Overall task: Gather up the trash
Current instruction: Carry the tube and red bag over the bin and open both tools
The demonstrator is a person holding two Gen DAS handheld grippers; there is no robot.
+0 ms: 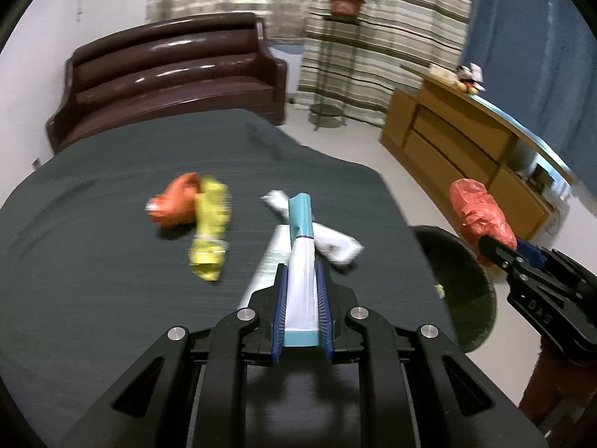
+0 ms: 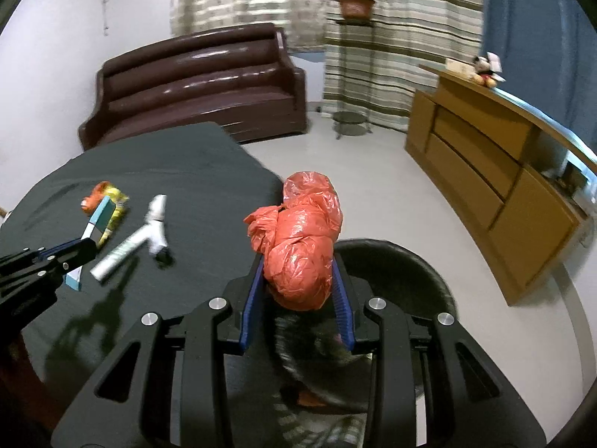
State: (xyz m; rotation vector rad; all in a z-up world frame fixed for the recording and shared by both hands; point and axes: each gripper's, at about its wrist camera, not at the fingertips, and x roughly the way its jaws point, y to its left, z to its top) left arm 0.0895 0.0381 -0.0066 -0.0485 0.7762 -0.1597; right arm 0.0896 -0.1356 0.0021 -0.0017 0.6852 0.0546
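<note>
My left gripper [image 1: 301,280] is shut on a long white and teal box [image 1: 302,261], held above the dark table [image 1: 112,261]; the same box [image 2: 97,224] shows in the right wrist view. My right gripper [image 2: 296,283] is shut on a crumpled red plastic bag [image 2: 302,239], held over a black trash bin [image 2: 403,276] beside the table; that bag [image 1: 479,212] hangs right of the table in the left wrist view. On the table lie an orange wrapper [image 1: 173,205], a yellow wrapper [image 1: 211,231], a white crumpled wrapper [image 1: 332,240] and a pale tube [image 2: 123,252].
A dark brown sofa [image 1: 168,74] stands behind the table. A wooden cabinet [image 1: 466,149] lines the right wall, with a plush toy [image 1: 470,78] on top. A plant stand with a potted plant [image 1: 345,2] is before striped curtains. The bin [image 1: 462,287] sits on pale floor.
</note>
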